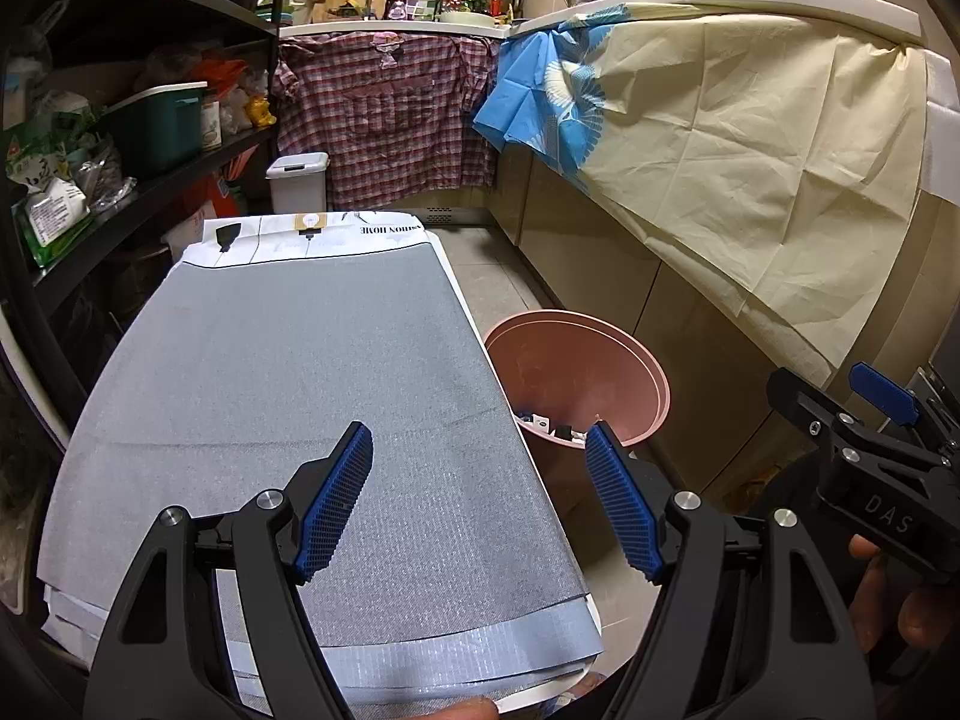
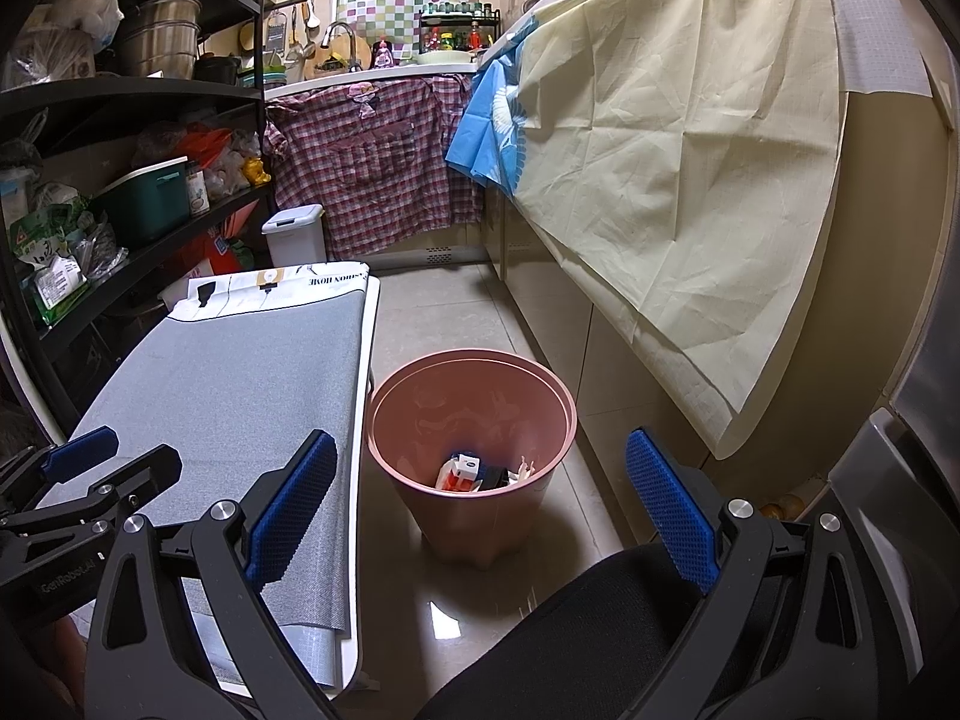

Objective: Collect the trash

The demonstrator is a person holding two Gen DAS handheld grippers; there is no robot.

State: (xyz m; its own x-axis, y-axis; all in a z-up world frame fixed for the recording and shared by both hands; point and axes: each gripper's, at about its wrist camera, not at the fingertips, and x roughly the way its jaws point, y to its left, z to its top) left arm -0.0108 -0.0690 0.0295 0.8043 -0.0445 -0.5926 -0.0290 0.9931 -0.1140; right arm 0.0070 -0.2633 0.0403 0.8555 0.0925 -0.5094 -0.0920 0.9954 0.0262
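Blue ribbed pads of the left gripper (image 1: pixel 480 498) stand spread wide with nothing between them, poised over the near end of the grey mat (image 1: pixel 288 372) that covers the table (image 2: pixel 359 540); the right gripper (image 2: pixel 480 516) is spread just as wide and empty, aimed over the floor toward the pink bin (image 2: pixel 384 420). A black chair seat (image 2: pixel 570 630) fills the foreground under the right gripper. Just beyond, the bin stands on the tiled floor, right beside the table's edge, and the trash (image 2: pixel 480 471) lies at its bottom: a red-and-white carton, something black, some pale scraps. No loose piece shows on the mat or on the floor in either view, so the collecting looks finished or nearly so. The sound move now is to sweep both cameras slowly over the mat's far end and the floor round the bin before calling it done; if a piece turns up, approach with the jaws already wide, close on its middle, and carry it fully over the rim before letting go. Farther off stand a small white lidded bin (image 2: pixel 294 234), cluttered black shelves (image 2: pixel 138 90), and a plaid cloth (image 2: pixel 384 180) hung below the counter.
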